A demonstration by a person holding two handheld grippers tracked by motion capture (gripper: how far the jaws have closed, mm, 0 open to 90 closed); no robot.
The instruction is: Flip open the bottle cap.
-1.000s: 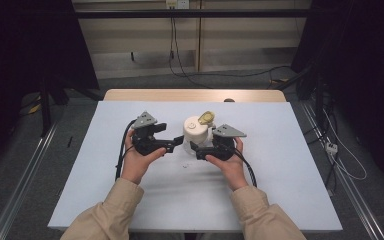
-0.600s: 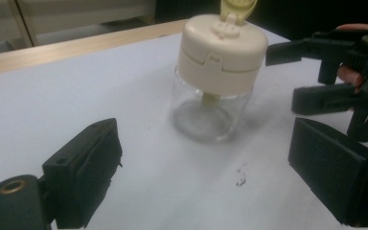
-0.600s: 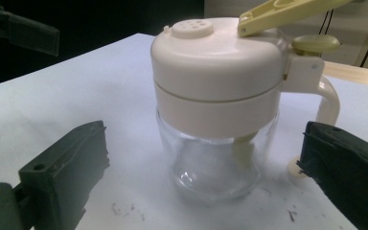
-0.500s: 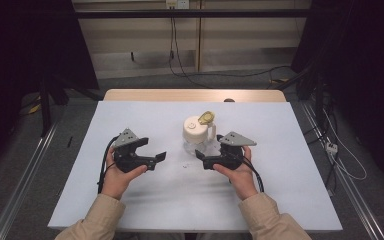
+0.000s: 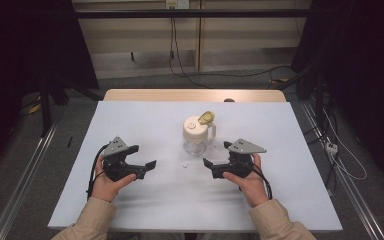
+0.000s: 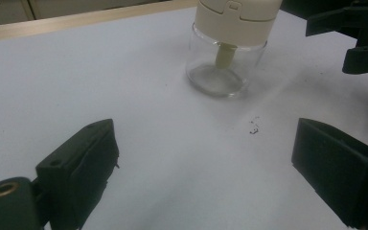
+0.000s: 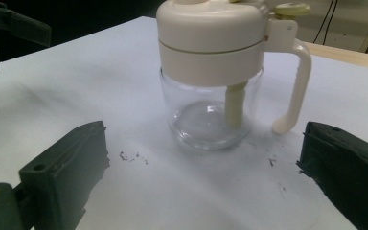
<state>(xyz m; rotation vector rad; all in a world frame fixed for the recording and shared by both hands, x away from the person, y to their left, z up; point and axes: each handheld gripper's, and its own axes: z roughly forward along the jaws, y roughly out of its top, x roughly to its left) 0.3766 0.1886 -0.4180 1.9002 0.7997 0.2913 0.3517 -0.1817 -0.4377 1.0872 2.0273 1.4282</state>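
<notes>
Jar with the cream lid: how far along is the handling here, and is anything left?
Looks done: the jar stands upright on the table, its lid on, with nothing touching it. In hand: nothing. The left gripper, whose jaws have just been opening, and the right gripper are both open, empty and apart from the jar, one on each side. Left: apparently only resting the grippers, though I cannot be sure.

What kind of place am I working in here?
Probably a lab recording rig: a white-covered table between dark curtains, loose cables on the floor, and one glass jar with a cream lid.
</notes>
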